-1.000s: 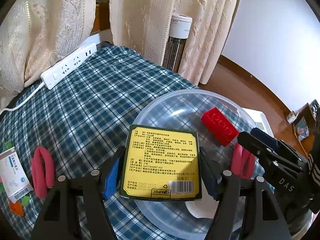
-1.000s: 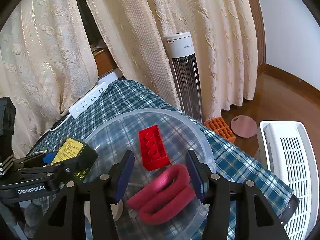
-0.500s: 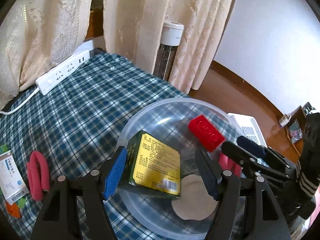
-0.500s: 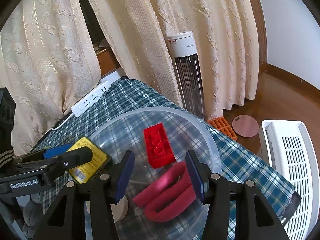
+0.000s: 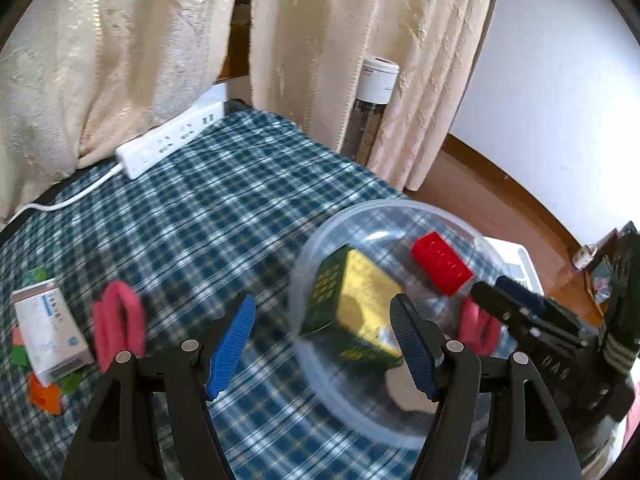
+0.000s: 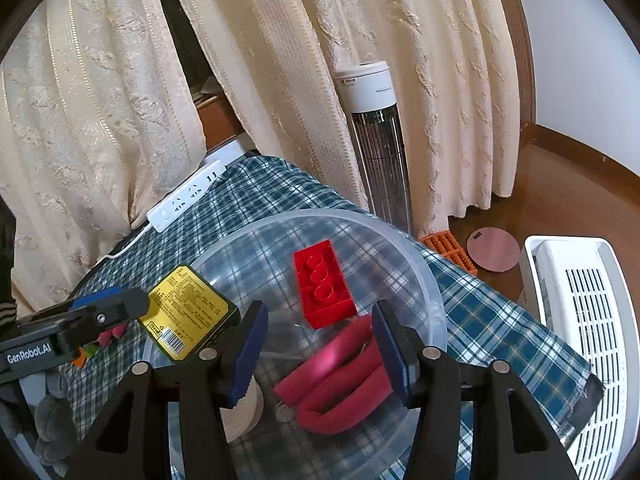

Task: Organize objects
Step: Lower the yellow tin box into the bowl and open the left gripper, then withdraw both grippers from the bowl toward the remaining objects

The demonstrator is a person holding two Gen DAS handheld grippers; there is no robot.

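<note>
The right gripper (image 6: 318, 354) hangs over the clear round plastic bowl (image 6: 430, 280), jaws easing apart around the folded pink foam band (image 6: 336, 386) without pressing it. Beyond lies the red toy brick (image 6: 324, 282). The green-and-yellow box (image 5: 354, 310) leans inside the bowl's left rim. The left gripper (image 5: 322, 350) stands wide and empty. The bowl sits at the checked tablecloth's (image 5: 224, 216) right edge.

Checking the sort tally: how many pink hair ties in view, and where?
2. One pink hair tie lies in the clear bowl between the right gripper fingers; the other is on the plaid cloth beside the white box. More may be hidden.
</note>
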